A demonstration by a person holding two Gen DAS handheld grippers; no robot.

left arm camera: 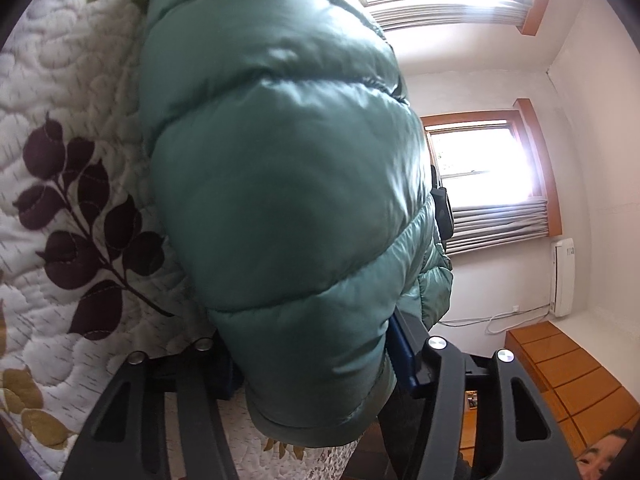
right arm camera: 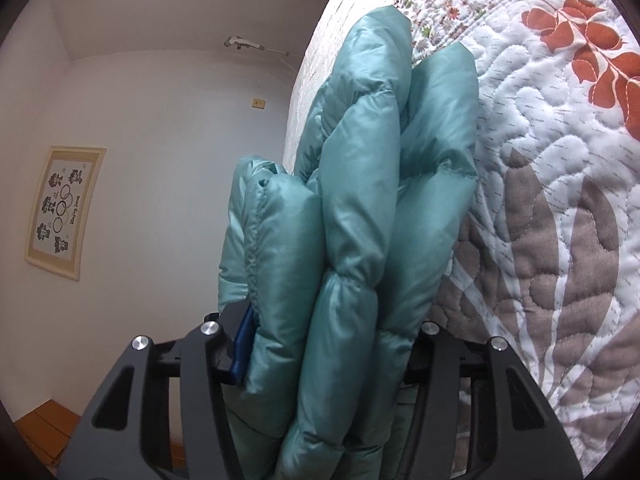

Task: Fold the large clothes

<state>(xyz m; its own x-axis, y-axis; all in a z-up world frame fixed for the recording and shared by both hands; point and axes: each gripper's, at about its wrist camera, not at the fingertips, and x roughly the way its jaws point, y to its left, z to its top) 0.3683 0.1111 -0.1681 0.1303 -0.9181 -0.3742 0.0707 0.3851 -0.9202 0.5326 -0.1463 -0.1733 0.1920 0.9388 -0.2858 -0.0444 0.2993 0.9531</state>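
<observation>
Both grippers are clamping thick bunches of a green puffer jacket (left arm camera: pixel 280 184), filling frame centre: left gripper (left arm camera: pixel 316 364), right gripper (right arm camera: pixel 332 344), probably carrying a fold across the quilted bedspread (right arm camera: pixel 560 208).

Jacket (left arm camera: pixel 276 184): glossy teal-green, quilted in horizontal bands. Quilt (left arm camera: pixel 72 128): white, stitched swirls, leaf sprigs in dark plum, olive, orange and taupe. Grippers (right arm camera: pixel 326 344): black, silver bolts, blue pads (right arm camera: pixel 243 344). Walls white; window frames (left arm camera: pixel 536 152) orange-brown wood.
</observation>
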